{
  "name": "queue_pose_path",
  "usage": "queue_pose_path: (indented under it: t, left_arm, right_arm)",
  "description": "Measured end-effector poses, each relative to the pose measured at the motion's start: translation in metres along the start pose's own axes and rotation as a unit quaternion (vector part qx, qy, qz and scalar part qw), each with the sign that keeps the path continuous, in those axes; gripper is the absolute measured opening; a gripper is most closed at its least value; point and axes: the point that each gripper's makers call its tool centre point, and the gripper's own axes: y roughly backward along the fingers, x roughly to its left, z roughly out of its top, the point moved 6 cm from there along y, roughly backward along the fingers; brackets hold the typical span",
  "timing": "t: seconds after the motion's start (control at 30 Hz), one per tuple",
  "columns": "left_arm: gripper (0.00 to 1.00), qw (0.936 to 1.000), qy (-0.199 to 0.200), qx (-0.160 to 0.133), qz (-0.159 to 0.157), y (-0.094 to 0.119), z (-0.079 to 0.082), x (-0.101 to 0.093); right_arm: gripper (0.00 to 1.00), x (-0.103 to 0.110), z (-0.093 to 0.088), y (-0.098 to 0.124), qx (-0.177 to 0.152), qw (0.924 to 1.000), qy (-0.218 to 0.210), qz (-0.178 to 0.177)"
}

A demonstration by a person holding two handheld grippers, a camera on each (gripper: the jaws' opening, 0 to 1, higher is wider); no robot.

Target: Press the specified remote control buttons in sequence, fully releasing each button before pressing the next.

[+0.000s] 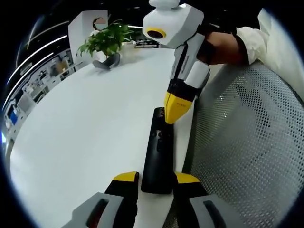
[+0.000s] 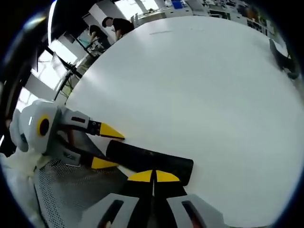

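A long black remote (image 1: 158, 147) lies on the white table (image 1: 85, 133), near its edge. My left gripper (image 1: 156, 178) clamps the remote's near end between its yellow-tipped jaws. From above comes my right gripper (image 1: 175, 111), shut, its joined yellow tips resting on the remote's far part, by the buttons. In the right gripper view the same remote (image 2: 152, 163) runs across just ahead of my right gripper (image 2: 154, 176), tips together over its top face. There my left gripper (image 2: 108, 148) straddles the remote's left end. A hand in a white sleeve (image 1: 256, 40) holds the right gripper.
A mesh chair back (image 1: 247, 142) sits right beside the table edge and the remote. A potted plant (image 1: 107, 40) and a grey object (image 1: 108, 61) stand at the table's far end. People (image 2: 114, 26) stand beyond the table among desks.
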Motion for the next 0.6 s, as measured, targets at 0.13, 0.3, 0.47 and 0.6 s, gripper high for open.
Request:
queue_pose_path:
  t: [0.13, 0.3, 0.47, 0.6]
  left_arm:
    - [0.28, 1.0000, -0.003, 0.003, 0.001, 0.0004, 0.0000, -0.0008]
    - [0.26, 0.9999, -0.004, 0.009, 0.004, 0.0022, -0.0014, -0.0026]
    - [0.26, 0.9999, -0.011, 0.011, 0.004, 0.0029, -0.0015, -0.0034]
    - [0.25, 0.9999, -0.015, 0.007, -0.001, 0.0032, -0.0018, -0.0033]
  right_arm:
    - [0.00, 0.0010, -0.0010, -0.0007, 0.008, 0.9998, 0.013, -0.009]
    - [0.00, 0.0015, -0.0013, -0.0004, 0.012, 0.9995, 0.022, -0.018]
    - [0.00, 0.0010, -0.0017, -0.0020, 0.013, 0.9995, 0.021, -0.020]
    - [0.00, 0.0015, -0.0013, -0.0011, 0.013, 0.9993, 0.027, -0.021]
